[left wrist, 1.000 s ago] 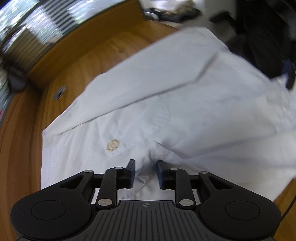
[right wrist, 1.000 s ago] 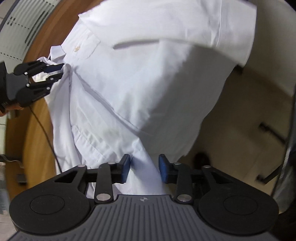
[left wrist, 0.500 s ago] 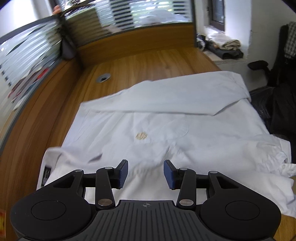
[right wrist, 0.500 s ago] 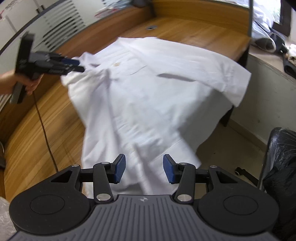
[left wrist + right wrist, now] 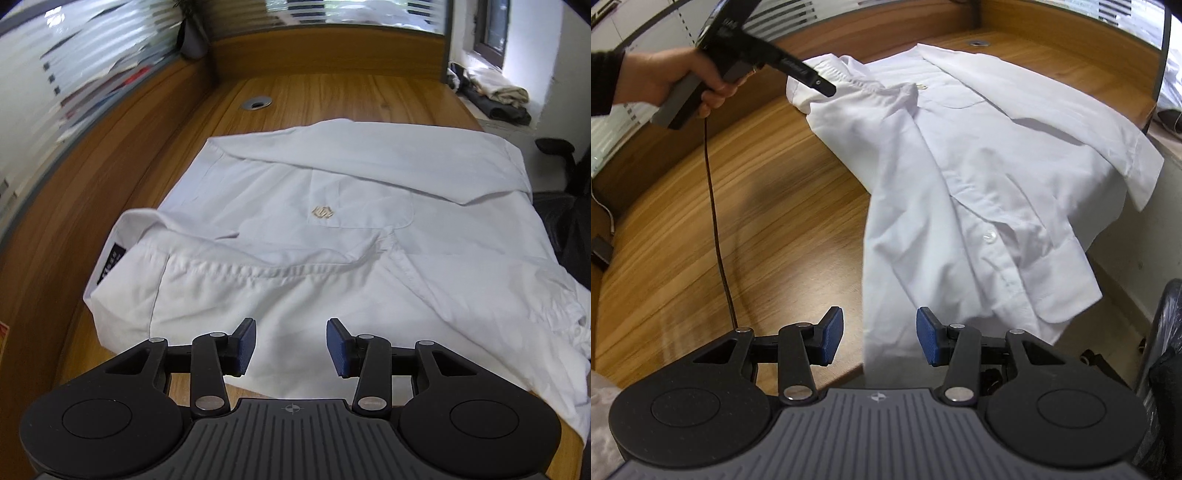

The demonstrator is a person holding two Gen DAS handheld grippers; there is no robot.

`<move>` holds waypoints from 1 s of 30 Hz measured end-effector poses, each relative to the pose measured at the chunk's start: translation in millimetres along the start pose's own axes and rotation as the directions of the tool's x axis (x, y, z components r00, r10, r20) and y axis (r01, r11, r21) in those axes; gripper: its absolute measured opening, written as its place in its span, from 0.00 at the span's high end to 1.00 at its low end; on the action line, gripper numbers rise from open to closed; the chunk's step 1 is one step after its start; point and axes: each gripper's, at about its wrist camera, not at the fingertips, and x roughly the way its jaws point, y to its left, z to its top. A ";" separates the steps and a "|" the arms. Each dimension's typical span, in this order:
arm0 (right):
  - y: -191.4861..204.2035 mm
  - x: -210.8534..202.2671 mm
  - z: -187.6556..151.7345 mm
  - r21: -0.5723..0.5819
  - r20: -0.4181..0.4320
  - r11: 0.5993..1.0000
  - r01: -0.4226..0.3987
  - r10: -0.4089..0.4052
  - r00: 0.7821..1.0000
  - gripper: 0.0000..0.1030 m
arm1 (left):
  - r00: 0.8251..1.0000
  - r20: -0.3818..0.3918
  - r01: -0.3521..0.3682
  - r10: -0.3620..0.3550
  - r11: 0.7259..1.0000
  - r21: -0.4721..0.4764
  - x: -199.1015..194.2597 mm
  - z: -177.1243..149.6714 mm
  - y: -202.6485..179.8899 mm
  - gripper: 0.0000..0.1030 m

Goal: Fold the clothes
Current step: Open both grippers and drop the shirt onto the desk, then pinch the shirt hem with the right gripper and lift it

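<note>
White shirt (image 5: pixel 332 236) lies spread across the wooden desk (image 5: pixel 332 92), chest pocket up, one sleeve folded over the front, hem spilling off the near edge. My left gripper (image 5: pixel 290 347) hovers above the collar end, fingers spread, holding nothing. My right gripper (image 5: pixel 879 336) is also spread, empty, over the hem; cloth there looks blurred, possibly swinging.

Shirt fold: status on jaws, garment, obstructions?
Left gripper and right gripper: jaws open, holding nothing. White shirt spread on the wooden desk, hem hanging off the edge. Nothing on the shirt.
</note>
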 end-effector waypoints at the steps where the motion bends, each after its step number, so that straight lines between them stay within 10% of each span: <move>1: 5.3 3.4 -0.7 -0.010 0.000 1.000 0.008 -0.008 1.000 0.51 | 1.000 -0.002 0.000 0.000 1.000 -0.003 2.5 0.6 0.8 0.57; 8: 37.5 29.9 -5.2 -0.129 -0.035 0.982 0.137 -0.143 0.989 0.69 | 0.998 -0.050 -0.031 0.028 0.998 -0.058 25.9 4.6 7.2 0.64; 13: 27.6 29.6 -5.2 -0.127 -0.059 0.979 0.162 -0.170 0.984 0.99 | 0.997 -0.068 -0.028 0.022 0.994 -0.103 35.3 2.1 11.7 0.64; 30: -76.3 -57.0 32.6 0.086 -0.017 0.979 0.184 -0.183 0.983 1.00 | 0.999 -0.001 -0.040 0.041 0.981 -0.188 24.8 17.7 23.1 0.64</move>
